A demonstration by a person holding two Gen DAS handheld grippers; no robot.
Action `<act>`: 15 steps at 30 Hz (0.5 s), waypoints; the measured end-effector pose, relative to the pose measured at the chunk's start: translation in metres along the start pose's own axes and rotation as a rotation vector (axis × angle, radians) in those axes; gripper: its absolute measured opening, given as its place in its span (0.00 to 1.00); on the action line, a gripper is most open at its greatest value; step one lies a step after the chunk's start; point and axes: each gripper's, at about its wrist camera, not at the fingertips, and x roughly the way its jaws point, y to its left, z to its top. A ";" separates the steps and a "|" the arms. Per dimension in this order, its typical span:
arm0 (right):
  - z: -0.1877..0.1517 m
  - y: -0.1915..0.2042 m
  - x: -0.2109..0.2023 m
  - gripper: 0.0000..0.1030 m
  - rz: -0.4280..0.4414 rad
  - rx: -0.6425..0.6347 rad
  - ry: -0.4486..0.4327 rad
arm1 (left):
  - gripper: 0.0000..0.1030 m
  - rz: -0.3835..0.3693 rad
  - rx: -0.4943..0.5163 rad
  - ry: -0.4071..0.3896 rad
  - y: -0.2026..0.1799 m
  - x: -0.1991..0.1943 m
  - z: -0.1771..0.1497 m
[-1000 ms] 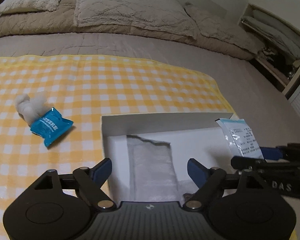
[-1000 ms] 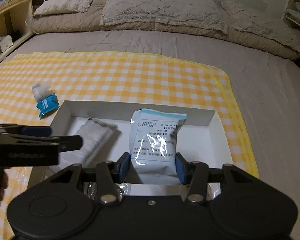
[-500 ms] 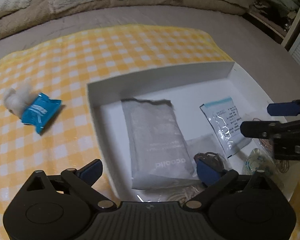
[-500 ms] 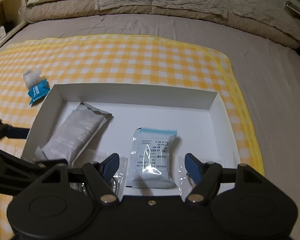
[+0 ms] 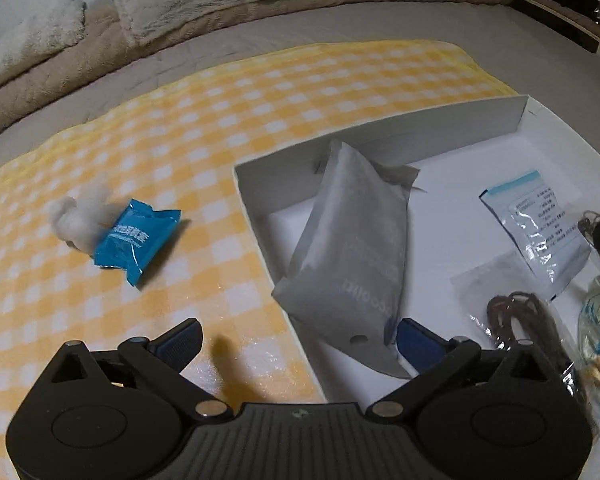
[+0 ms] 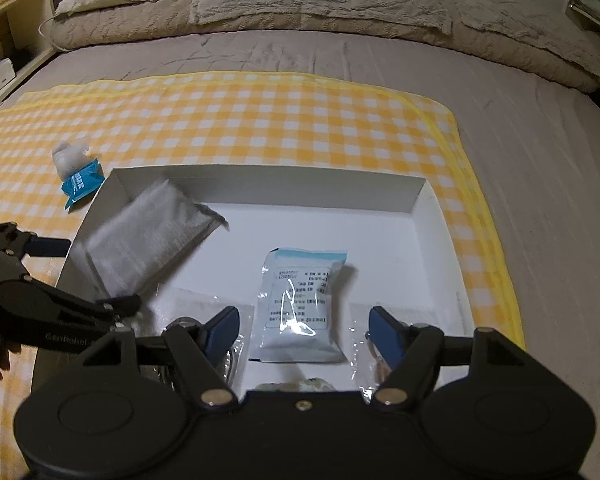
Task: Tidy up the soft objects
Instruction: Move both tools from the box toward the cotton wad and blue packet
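You had both tools over the white box on the yellow checked cloth, and neither gripped anything. Your right gripper stood with its jaws apart above the clear printed packet, which lay flat on the box floor — dropped off, by the look of it, and not pinched. Your left gripper had just been spreading its jaws to full width; the grey pouch sat between them, leaning slantwise on the box's left wall, with no pad pressing it. So you seemed to be between placements. Outside the box, well to its left, the blue packet still lay on the cloth touching a white fluffy wad — probably the next pick. That called for swinging your left tool out over the cloth, jaws wide, and closing gently on such a soft, crinkly thing.
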 end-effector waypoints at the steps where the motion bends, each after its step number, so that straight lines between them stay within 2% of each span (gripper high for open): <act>1: 0.000 0.000 -0.001 0.70 0.001 -0.001 -0.001 | 0.99 -0.011 -0.010 0.008 0.001 0.000 0.000; 4: -0.001 0.002 -0.002 0.70 0.007 -0.005 -0.004 | 0.99 -0.091 0.009 0.053 -0.003 -0.001 -0.002; 7: -0.001 0.002 -0.003 0.70 0.008 -0.005 -0.005 | 0.99 -0.129 0.032 0.064 -0.010 -0.006 -0.008; 11: -0.002 -0.001 -0.005 0.70 0.003 0.002 -0.004 | 0.99 -0.142 0.047 0.070 -0.013 -0.013 -0.011; 15: -0.002 -0.003 -0.009 0.70 0.006 0.010 -0.006 | 0.99 -0.160 -0.002 0.036 -0.004 -0.025 -0.006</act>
